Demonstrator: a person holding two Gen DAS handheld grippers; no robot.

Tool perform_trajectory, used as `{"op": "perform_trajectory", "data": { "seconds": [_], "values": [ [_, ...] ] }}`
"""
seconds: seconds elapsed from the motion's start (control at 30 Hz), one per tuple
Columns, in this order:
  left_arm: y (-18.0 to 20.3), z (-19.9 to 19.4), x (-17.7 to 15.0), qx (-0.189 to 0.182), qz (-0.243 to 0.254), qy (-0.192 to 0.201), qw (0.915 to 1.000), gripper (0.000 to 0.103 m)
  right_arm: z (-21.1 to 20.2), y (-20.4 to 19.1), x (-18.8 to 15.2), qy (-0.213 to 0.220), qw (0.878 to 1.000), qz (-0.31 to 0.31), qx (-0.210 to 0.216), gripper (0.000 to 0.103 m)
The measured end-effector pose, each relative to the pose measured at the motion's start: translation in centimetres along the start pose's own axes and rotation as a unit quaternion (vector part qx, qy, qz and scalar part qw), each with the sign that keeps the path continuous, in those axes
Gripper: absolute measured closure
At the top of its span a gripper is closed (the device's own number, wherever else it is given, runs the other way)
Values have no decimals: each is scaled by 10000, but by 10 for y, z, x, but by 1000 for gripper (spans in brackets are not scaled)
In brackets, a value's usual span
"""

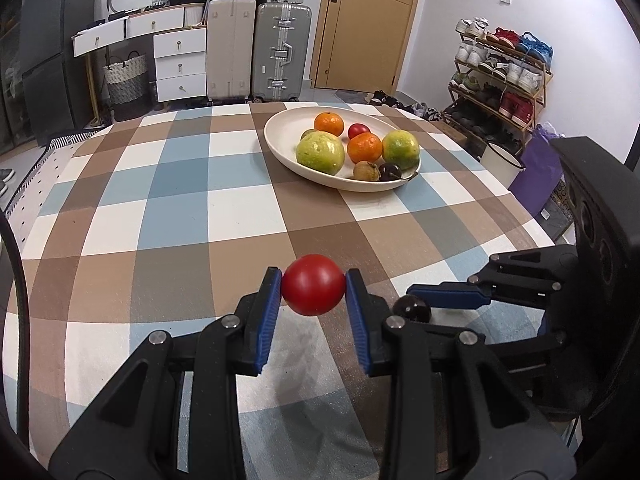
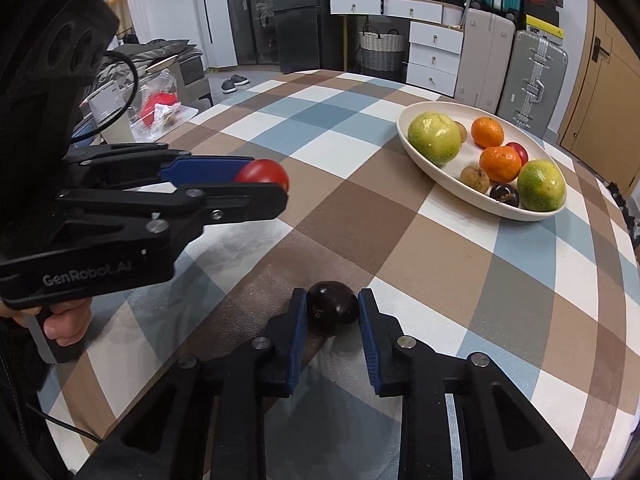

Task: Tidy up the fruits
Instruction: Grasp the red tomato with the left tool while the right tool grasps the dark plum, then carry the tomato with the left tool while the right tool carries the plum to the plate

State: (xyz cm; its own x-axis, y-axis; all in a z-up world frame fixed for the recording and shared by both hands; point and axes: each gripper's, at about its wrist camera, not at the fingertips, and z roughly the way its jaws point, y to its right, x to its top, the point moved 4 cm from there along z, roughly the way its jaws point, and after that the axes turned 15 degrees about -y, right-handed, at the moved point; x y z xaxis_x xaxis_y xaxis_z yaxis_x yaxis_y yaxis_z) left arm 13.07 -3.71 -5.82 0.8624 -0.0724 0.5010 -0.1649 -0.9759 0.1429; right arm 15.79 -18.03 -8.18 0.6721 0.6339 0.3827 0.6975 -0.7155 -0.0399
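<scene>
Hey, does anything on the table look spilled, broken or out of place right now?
Nothing stands out. The bowl sits upright with fruit inside. The left claw grips a red fruit; the right claw grips a dark fruit.

You are working in a lived-in home. Your tabletop [image 1: 168, 200] wears a checked cloth in brown, blue and white. Behind it stand suitcases [image 1: 282, 52], a white chest of drawers [image 1: 180, 66], a woven laundry basket [image 1: 127, 76] and a wooden door [image 1: 368, 20]. A shoe rack [image 1: 502, 76] full of trainers lines the wall, and slippers [image 2: 234, 83] lie on the floor.
</scene>
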Motion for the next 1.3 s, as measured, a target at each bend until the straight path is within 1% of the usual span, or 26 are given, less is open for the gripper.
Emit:
{"op": "perform_trajectory", "data": {
  "seconds": [0.33, 0.57, 0.7, 0.9, 1.3],
  "values": [
    [-1, 1, 1, 21, -22, 13, 10000, 73, -7, 3, -1, 137, 9999, 65, 31, 77],
    [2, -5, 8, 27, -11, 129, 9999, 73, -20, 11, 0, 333, 9993, 195, 26, 77],
    [4, -8, 13, 27, 8, 193, 9998, 73, -33, 22, 2, 516, 9980, 364, -2, 77],
    [7, -13, 26, 26, 26, 299, 9995, 73, -54, 50, 8, 815, 9938, 752, -42, 77],
    [16, -23, 67, -57, 130, 536, 9985, 73, -80, 92, 22, 1084, 9865, 1221, -109, 77]
  ]
}}
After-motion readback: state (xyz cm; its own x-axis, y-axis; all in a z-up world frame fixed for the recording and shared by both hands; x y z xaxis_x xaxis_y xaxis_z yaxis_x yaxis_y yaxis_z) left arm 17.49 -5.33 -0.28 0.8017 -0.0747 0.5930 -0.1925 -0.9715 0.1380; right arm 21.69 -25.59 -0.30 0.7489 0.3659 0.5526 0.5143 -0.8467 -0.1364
